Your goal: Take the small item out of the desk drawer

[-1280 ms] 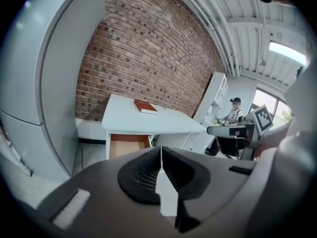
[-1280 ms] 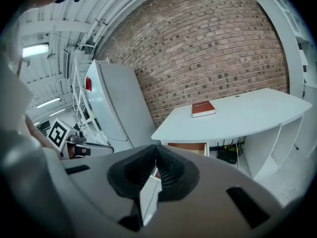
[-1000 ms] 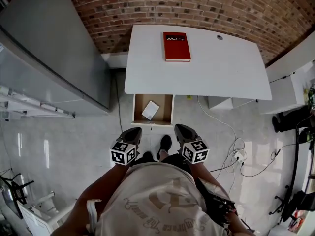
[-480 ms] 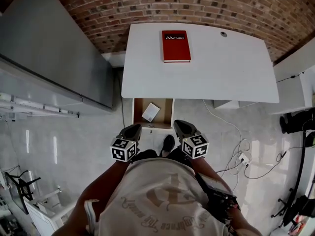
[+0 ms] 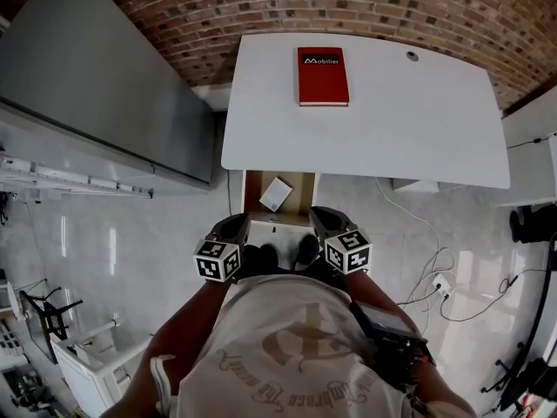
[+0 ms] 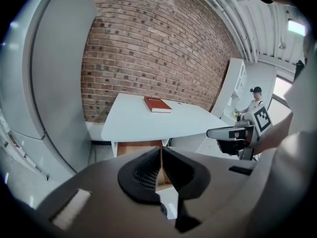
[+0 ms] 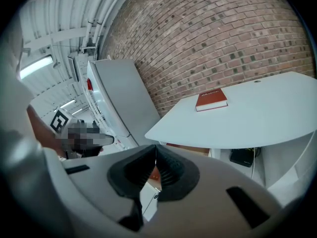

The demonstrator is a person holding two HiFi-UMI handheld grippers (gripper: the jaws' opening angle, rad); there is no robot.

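**Both grippers clenched and empty, item still in open drawer**

Head view: the white desk (image 5: pixel 374 120) stands against the brick wall (image 5: pixel 348 7), with a red book (image 5: pixel 322 76) lying flat near its back edge. The drawer (image 5: pixel 250 192) is pulled out from under the front edge. The small white item (image 5: pixel 276 193) lies tilted on the brown drawer floor, nothing touching it. Only this view shows the item.

The left gripper (image 5: pixel 235 225) and right gripper (image 5: pixel 320 219) hang side by side just in front of the drawer, above the person's shoes (image 5: pixel 305 249). Neither is inside it. A grey cabinet (image 5: pixel 96 85) stands to the left and cables (image 5: pixel 431 277) trail over the floor to the right.

Left gripper view: the jaws are pressed together with nothing between them. They point at the desk's front, and the brown drawer (image 6: pixel 138 147) peeks out above and between them. The item can't be made out here. The right gripper shows at the right with its marker cube (image 6: pixel 262 119), and a person stands far back.

Right gripper view: the jaws are also closed on nothing. The book and desk top are seen from the side, with only a strip of brown under the desk edge. A black box (image 7: pixel 242 157) sits under the desk, which no other view shows. The left gripper shows at the left edge, partly under a mosaic patch.
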